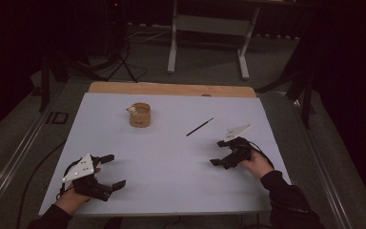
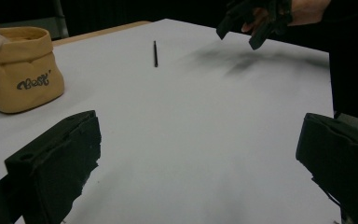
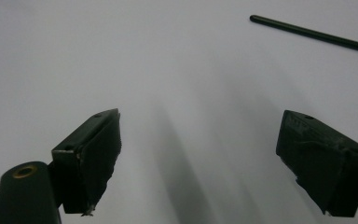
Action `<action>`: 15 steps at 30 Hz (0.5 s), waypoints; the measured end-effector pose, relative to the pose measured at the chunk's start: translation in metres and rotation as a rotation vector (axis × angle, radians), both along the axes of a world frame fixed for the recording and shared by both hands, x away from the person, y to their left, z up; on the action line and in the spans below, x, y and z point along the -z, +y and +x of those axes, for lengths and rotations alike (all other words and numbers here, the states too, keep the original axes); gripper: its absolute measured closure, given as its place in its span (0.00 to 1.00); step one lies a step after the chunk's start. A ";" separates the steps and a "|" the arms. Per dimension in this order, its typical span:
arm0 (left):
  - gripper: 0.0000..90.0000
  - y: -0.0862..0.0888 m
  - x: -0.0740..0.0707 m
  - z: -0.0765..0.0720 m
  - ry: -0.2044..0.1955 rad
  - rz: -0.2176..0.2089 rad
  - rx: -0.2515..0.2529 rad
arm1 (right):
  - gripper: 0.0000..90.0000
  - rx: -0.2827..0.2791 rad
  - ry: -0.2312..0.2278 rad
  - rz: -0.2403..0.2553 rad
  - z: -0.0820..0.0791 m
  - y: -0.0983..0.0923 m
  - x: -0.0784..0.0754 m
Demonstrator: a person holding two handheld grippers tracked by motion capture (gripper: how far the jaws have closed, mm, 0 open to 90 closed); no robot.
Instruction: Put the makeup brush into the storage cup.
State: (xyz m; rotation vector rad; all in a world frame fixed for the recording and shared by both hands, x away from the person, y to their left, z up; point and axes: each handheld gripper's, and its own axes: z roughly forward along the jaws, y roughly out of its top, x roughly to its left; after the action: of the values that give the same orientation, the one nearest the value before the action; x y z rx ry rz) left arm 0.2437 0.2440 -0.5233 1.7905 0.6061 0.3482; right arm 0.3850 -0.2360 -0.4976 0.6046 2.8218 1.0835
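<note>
A thin black stick (image 1: 199, 127) (image 2: 155, 53) (image 3: 312, 33) lies flat on the white table sheet (image 1: 171, 167), right of centre. A tan soft pot (image 1: 140, 115) (image 2: 19, 70) with dark lettering stands upright at the back left, a small pale figure at its rim. My left gripper (image 1: 113, 171) (image 2: 198, 163) rests at the front left, open, nothing between its jaws. My right gripper (image 1: 218, 152) (image 3: 198, 154) hovers at the front right, below the stick and apart from it, open and holding nothing. It also appears far off in the left gripper view (image 2: 256, 23).
A wooden strip (image 1: 171, 89) borders the sheet's far edge. Beyond the table stand a white frame's legs (image 1: 207, 43) and dark stands with cables on the floor. A grey rail (image 1: 14, 157) runs along the left side.
</note>
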 end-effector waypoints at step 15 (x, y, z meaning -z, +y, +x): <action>0.00 0.000 -0.001 -0.001 -0.002 -0.002 0.001 | 0.15 -0.091 0.020 -0.117 0.021 0.017 -0.004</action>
State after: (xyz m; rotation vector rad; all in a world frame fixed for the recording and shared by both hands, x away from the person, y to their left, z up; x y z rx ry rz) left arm 0.2432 0.2443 -0.5227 1.7887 0.6040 0.3484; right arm 0.4056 -0.2189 -0.4935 0.4844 2.9301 0.9211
